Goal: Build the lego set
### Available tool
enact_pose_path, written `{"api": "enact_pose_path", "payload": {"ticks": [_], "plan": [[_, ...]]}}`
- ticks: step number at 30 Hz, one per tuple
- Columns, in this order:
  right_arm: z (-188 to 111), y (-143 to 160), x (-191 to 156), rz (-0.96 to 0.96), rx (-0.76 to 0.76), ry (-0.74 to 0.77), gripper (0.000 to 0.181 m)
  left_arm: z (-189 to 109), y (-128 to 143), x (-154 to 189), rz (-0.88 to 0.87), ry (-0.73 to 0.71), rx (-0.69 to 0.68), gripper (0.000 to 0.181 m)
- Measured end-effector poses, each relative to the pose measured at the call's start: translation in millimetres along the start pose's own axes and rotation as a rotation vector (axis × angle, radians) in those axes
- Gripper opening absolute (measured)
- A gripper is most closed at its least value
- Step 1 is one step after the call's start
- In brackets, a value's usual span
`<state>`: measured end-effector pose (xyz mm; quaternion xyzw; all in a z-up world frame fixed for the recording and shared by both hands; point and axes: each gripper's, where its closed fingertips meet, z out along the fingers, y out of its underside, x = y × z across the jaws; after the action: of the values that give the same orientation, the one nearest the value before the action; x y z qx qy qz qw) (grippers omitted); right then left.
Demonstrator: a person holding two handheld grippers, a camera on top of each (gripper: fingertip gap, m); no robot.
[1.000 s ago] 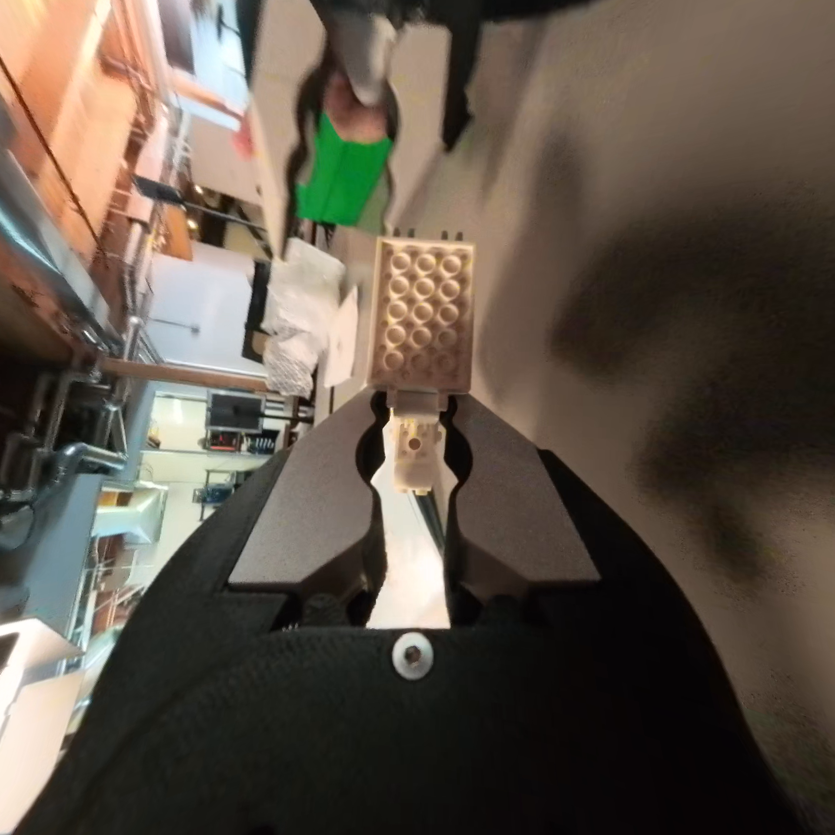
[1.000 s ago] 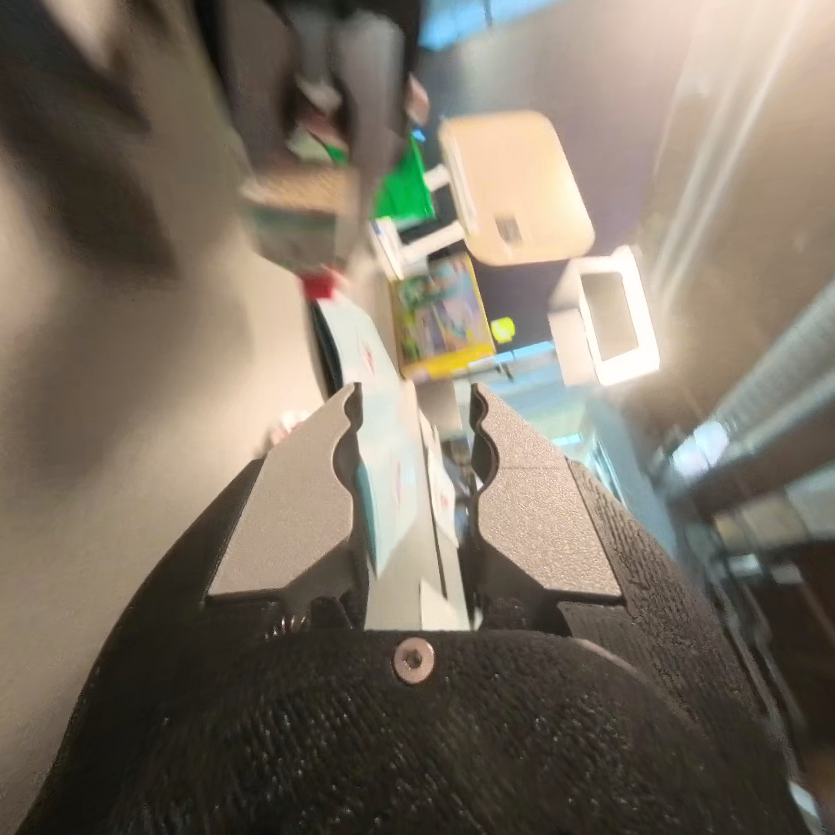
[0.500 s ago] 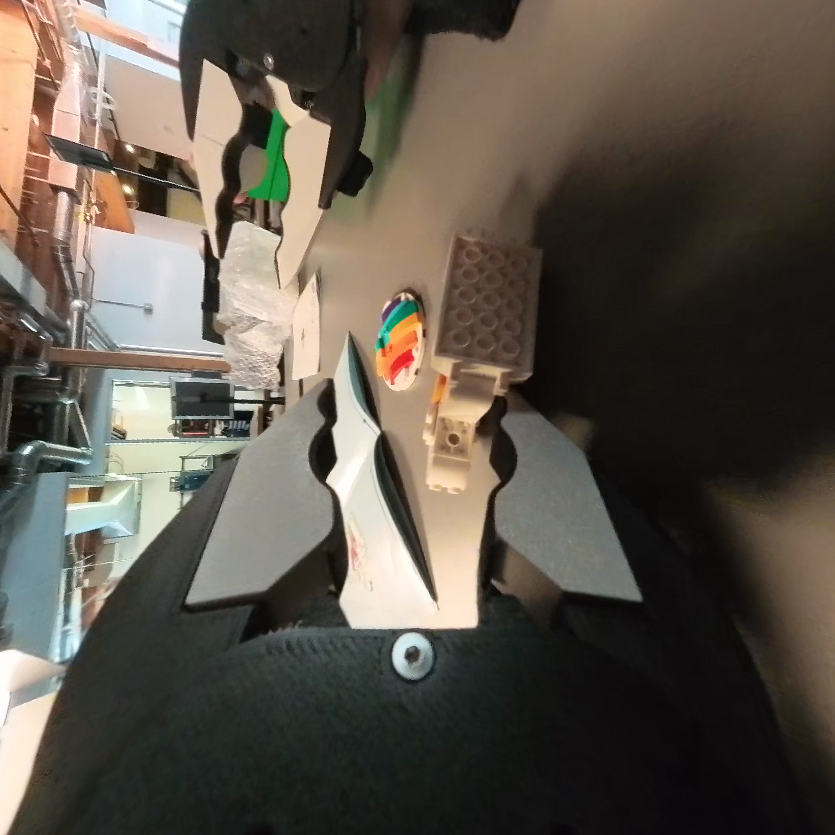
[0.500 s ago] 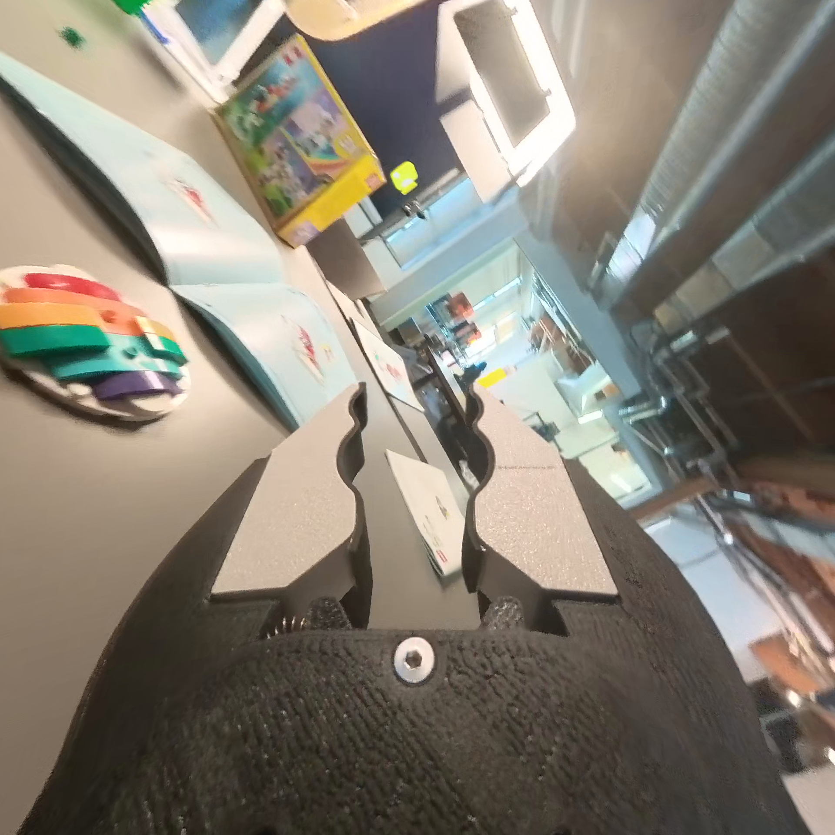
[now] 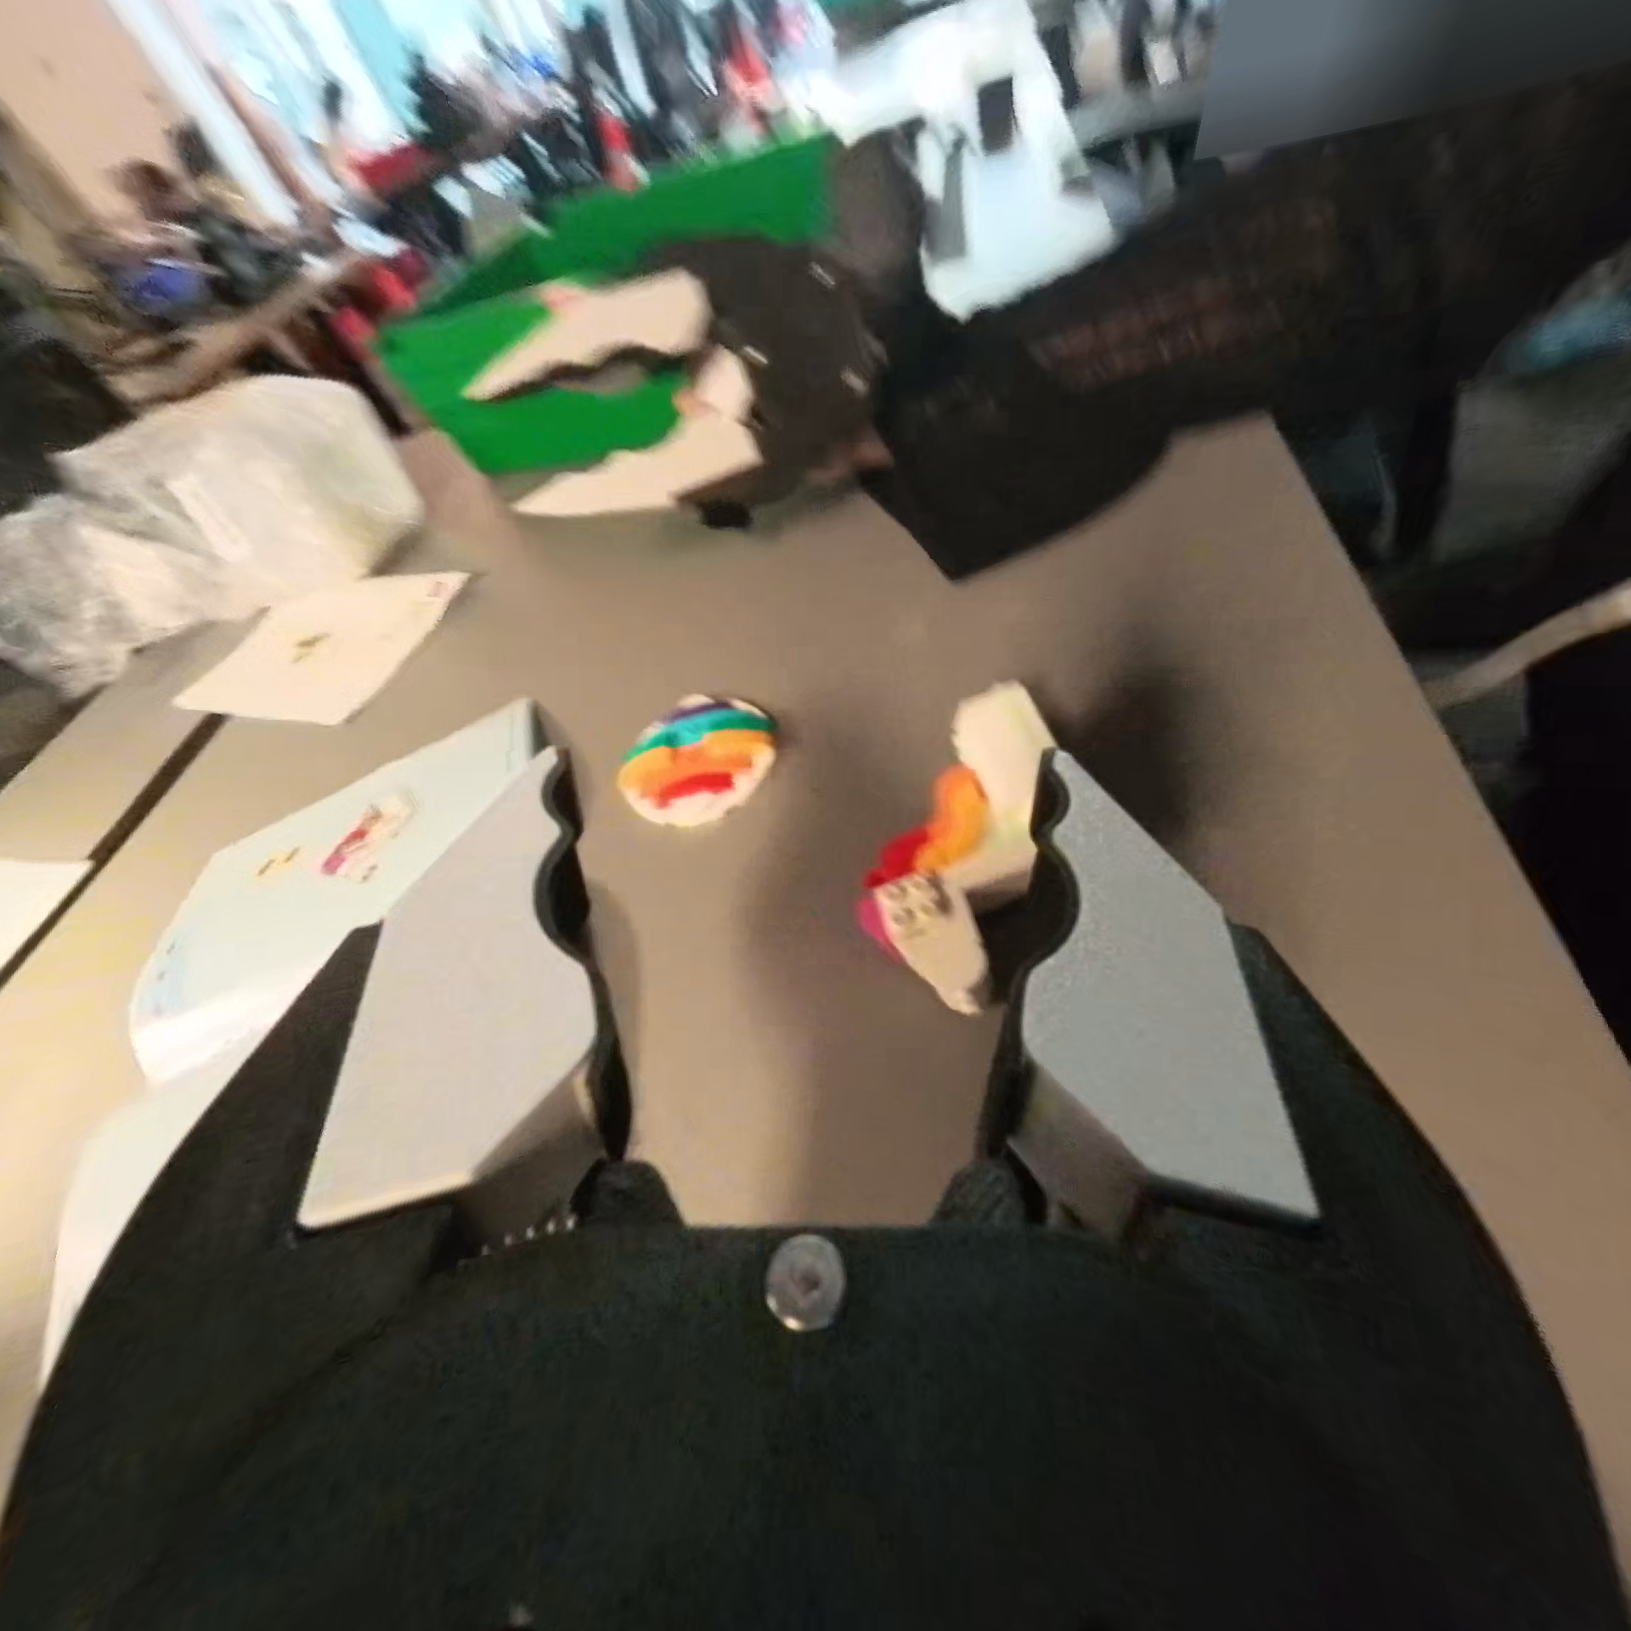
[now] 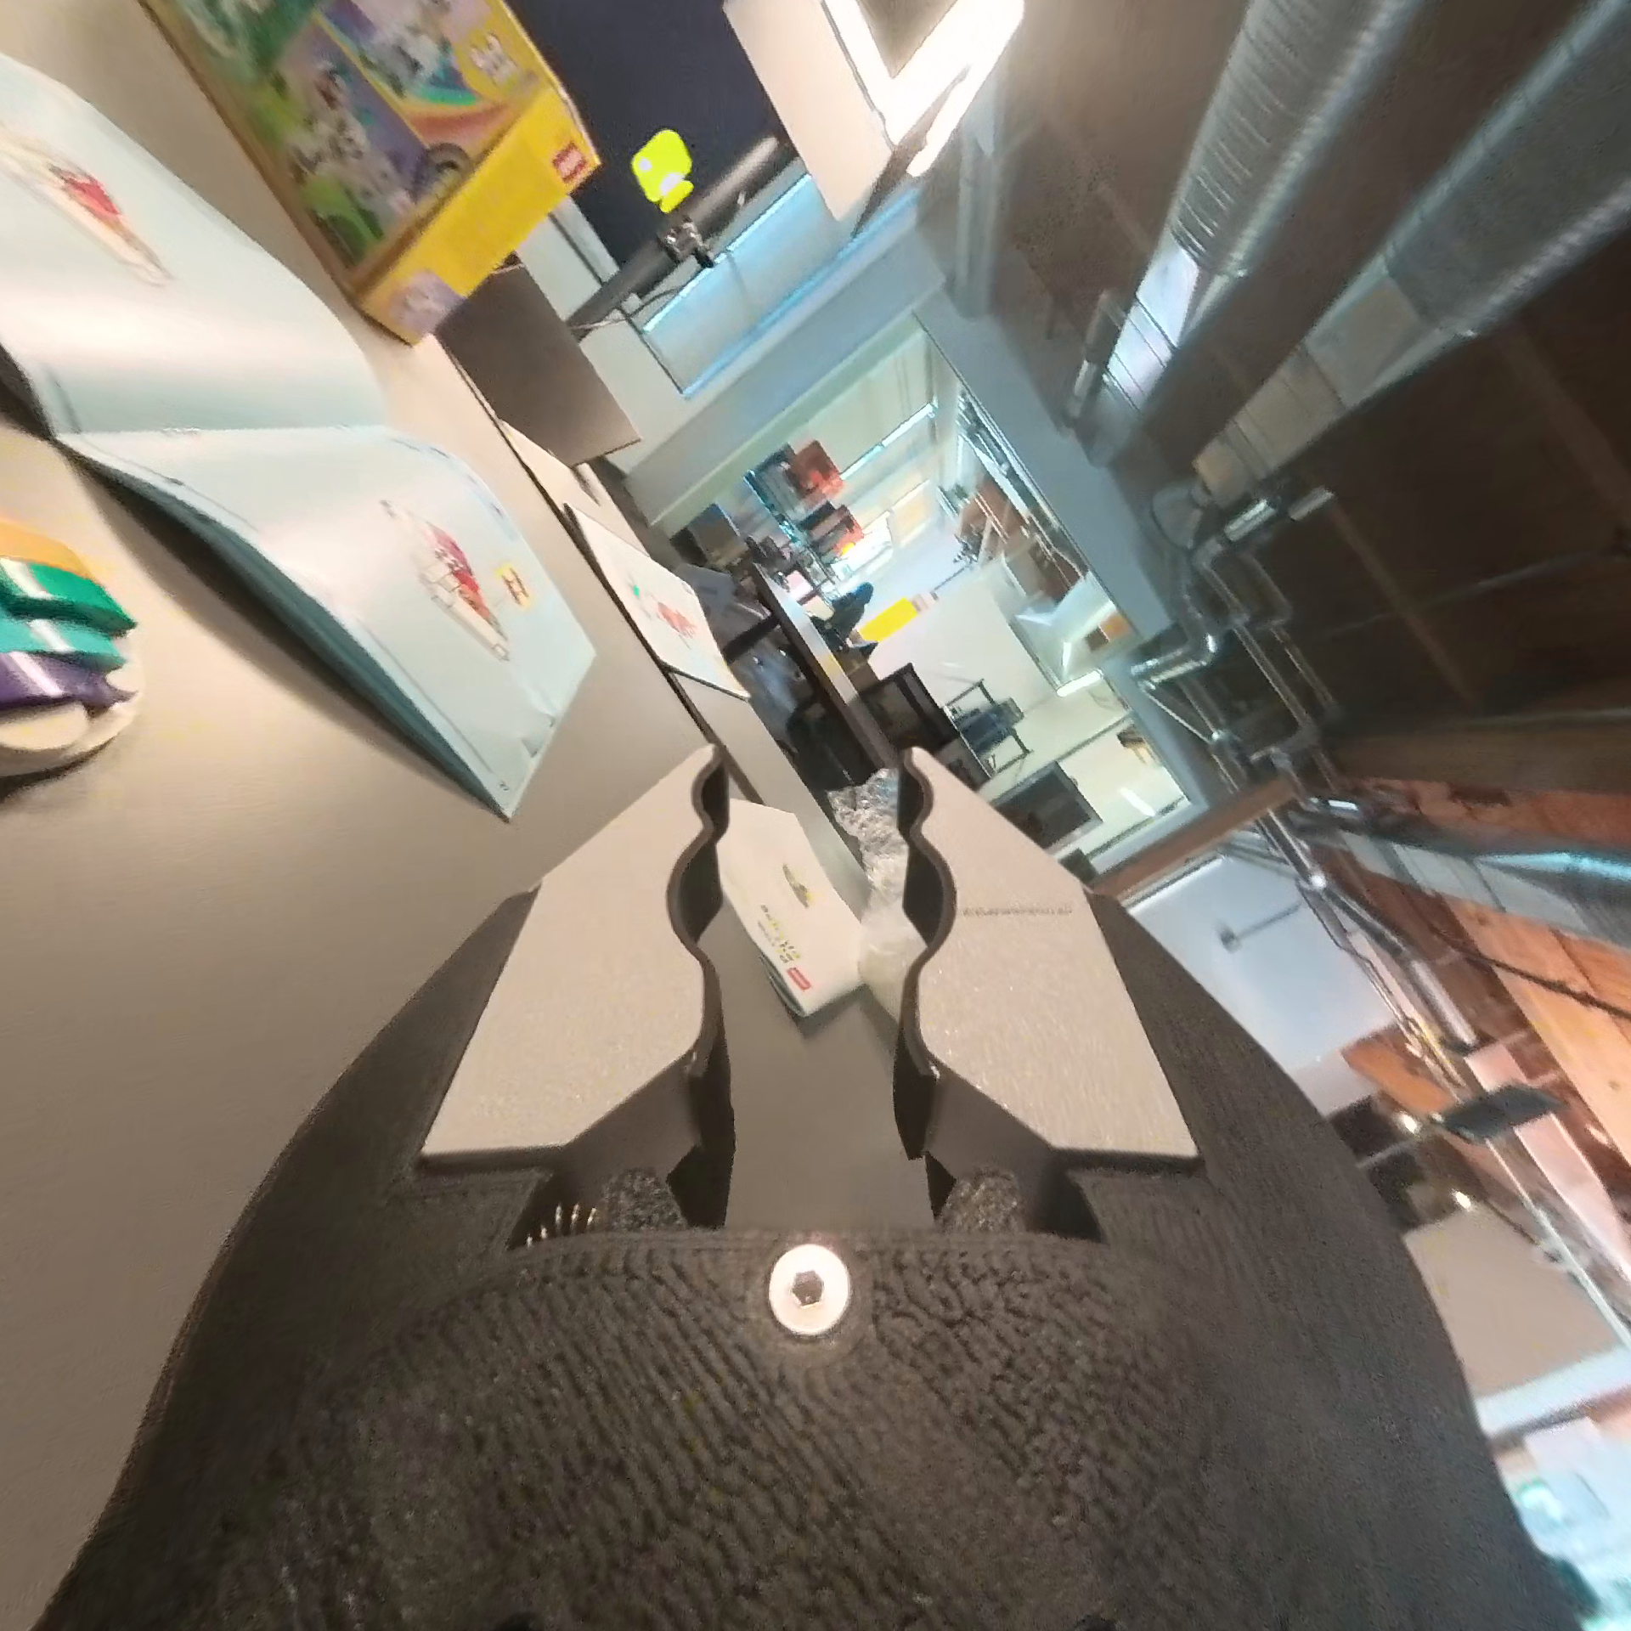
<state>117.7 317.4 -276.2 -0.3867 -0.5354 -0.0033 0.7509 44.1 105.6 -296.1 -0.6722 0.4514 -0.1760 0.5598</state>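
Note:
My left gripper point(image 5: 799, 777) is open wide and empty, low over the grey table point(image 5: 794, 1015). A white lego build with rainbow-coloured pieces point(image 5: 962, 847) lies on the table against the inner side of its right finger. A round white disc with rainbow arches point(image 5: 702, 768) lies just ahead between the fingertips; its edge also shows in the right wrist view point(image 6: 53, 635). My right gripper point(image 6: 812, 777) is open and empty, tilted on its side close to the table. It shows blurred farther back in the left wrist view point(image 5: 547, 432).
An open instruction booklet point(image 5: 309, 883) point(image 6: 265, 424) lies left of the disc. A lego box point(image 6: 371, 132) stands behind it. A small leaflet point(image 6: 785, 918), a paper sheet point(image 5: 326, 635) and plastic bags point(image 5: 203, 494) lie farther off. A green object point(image 5: 618, 238) stands at the back.
My left gripper was shut on the white build, let it go onto the table, opened wide and turned upright. My right gripper swung away from the build towards the booklet side.

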Motion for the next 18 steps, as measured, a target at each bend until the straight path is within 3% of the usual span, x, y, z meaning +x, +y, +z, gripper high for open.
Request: {"api": "enact_pose_path", "payload": {"ticks": [4,8,14,18], "plan": [[6.7,-6.8,3.6,0.070,-0.012,0.046,0.032,-28.5,-11.8,-62.8,-0.214,-0.259,0.270,0.090],[21.8,-20.8,-5.5,0.116,-0.002,0.056,0.027,-47.4,2.5,-100.7,-0.237,-0.486,0.275,0.087],[56.0,-30.5,-21.4,0.162,0.001,0.044,0.024,-39.0,34.6,-137.2,-0.225,-0.700,0.063,0.079],[75.4,-22.9,-12.9,0.249,-0.017,0.090,0.022,-5.9,69.2,-143.8,-0.313,-0.617,-0.163,0.090]]}}
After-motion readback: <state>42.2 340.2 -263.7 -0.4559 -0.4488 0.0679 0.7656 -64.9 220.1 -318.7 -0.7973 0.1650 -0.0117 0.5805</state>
